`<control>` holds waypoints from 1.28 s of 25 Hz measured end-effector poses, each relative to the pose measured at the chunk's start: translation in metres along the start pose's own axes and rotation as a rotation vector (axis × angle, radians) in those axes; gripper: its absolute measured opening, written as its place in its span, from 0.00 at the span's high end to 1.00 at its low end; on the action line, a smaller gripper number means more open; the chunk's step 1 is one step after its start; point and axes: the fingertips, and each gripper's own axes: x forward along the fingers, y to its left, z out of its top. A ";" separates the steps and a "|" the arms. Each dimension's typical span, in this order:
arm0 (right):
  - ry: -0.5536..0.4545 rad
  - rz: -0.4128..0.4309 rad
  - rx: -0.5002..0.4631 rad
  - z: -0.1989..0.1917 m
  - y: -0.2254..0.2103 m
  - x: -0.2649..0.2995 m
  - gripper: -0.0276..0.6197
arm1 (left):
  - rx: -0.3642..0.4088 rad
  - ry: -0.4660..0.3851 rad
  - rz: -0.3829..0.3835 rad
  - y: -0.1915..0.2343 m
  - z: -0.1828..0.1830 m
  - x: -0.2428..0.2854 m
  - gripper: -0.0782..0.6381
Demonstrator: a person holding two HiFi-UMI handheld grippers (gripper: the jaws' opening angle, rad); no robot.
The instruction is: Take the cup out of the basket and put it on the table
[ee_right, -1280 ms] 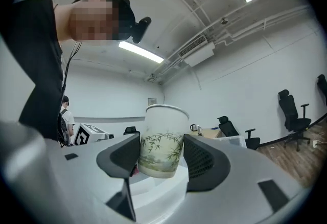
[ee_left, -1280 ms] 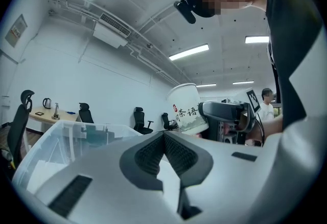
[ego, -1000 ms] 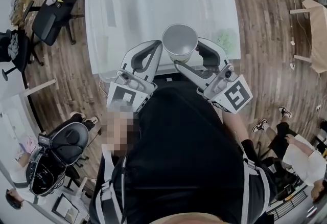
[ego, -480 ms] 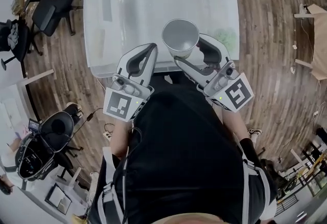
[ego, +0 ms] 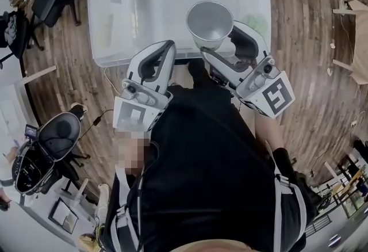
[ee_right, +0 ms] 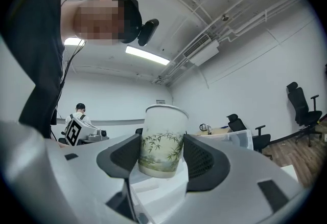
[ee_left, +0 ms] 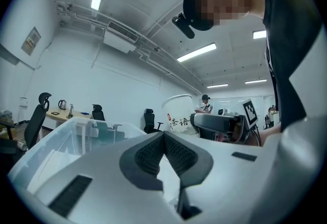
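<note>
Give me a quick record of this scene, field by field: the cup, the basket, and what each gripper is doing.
cup: paper, bamboo print, upright, mouth up, looks empty
cup location: held in the air by the basket's near edge in the head view
basket: clear plastic bin in front of the person
right gripper: jaws shut on the cup's sides
left gripper: jaws together, nothing between them
task state: cup not yet set down on a table

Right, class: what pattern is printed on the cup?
Green bamboo leaves on a white cup; the right gripper view shows it best.
</note>
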 end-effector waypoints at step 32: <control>0.001 -0.101 0.039 -0.021 0.279 -0.100 0.53 | -0.028 0.006 -0.080 -0.126 -0.028 -0.261 0.87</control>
